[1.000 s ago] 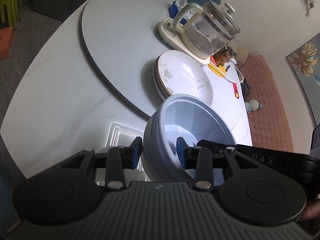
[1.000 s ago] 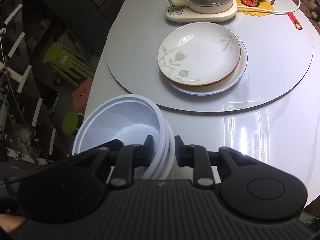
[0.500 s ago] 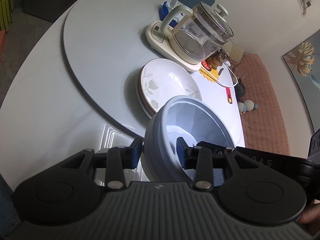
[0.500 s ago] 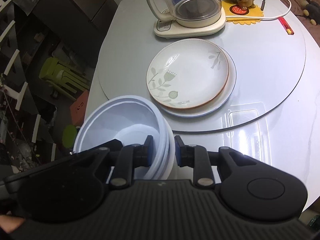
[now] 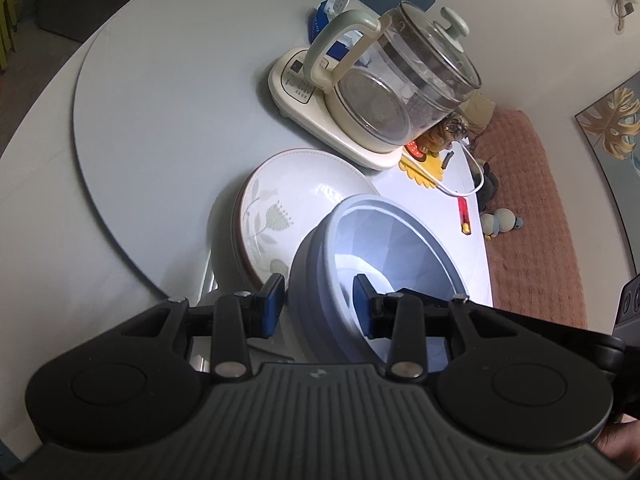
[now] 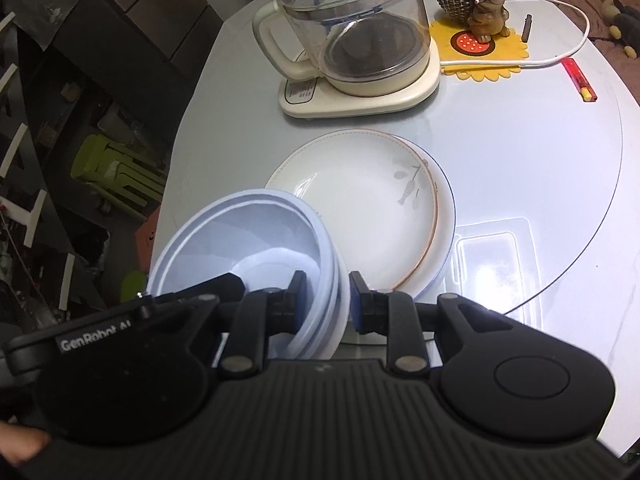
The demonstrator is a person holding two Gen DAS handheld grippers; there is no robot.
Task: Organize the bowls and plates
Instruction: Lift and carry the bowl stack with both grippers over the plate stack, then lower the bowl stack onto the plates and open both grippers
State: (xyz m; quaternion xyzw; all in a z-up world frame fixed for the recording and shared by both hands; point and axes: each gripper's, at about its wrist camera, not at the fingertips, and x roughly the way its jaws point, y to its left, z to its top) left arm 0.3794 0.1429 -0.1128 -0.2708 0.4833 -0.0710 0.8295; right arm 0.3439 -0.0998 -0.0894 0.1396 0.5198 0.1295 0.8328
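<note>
A stack of pale blue bowls (image 5: 384,256) hangs above the table, held from both sides. My left gripper (image 5: 319,298) is shut on the stack's left wall, one pad outside and one inside. My right gripper (image 6: 327,292) is shut on the right wall of the bowls (image 6: 248,240), where several nested rims show. Just beyond lies a floral plate (image 5: 296,196) on top of a blue-rimmed plate (image 6: 447,216), and the bowls overlap the near edge of the floral plate (image 6: 360,196) in both views.
The plates rest on a grey turntable (image 5: 160,100) on a white table. Behind them stands a glass kettle (image 6: 352,32) on a cream base. A dog figurine (image 6: 486,4) on a yellow mat, a white cable and a red lighter (image 6: 578,78) lie at the right.
Both grippers have carried the bowls forward over the table towards the plates and kettle. The bowls now cover the plates' near edge. Neither grip has changed.
</note>
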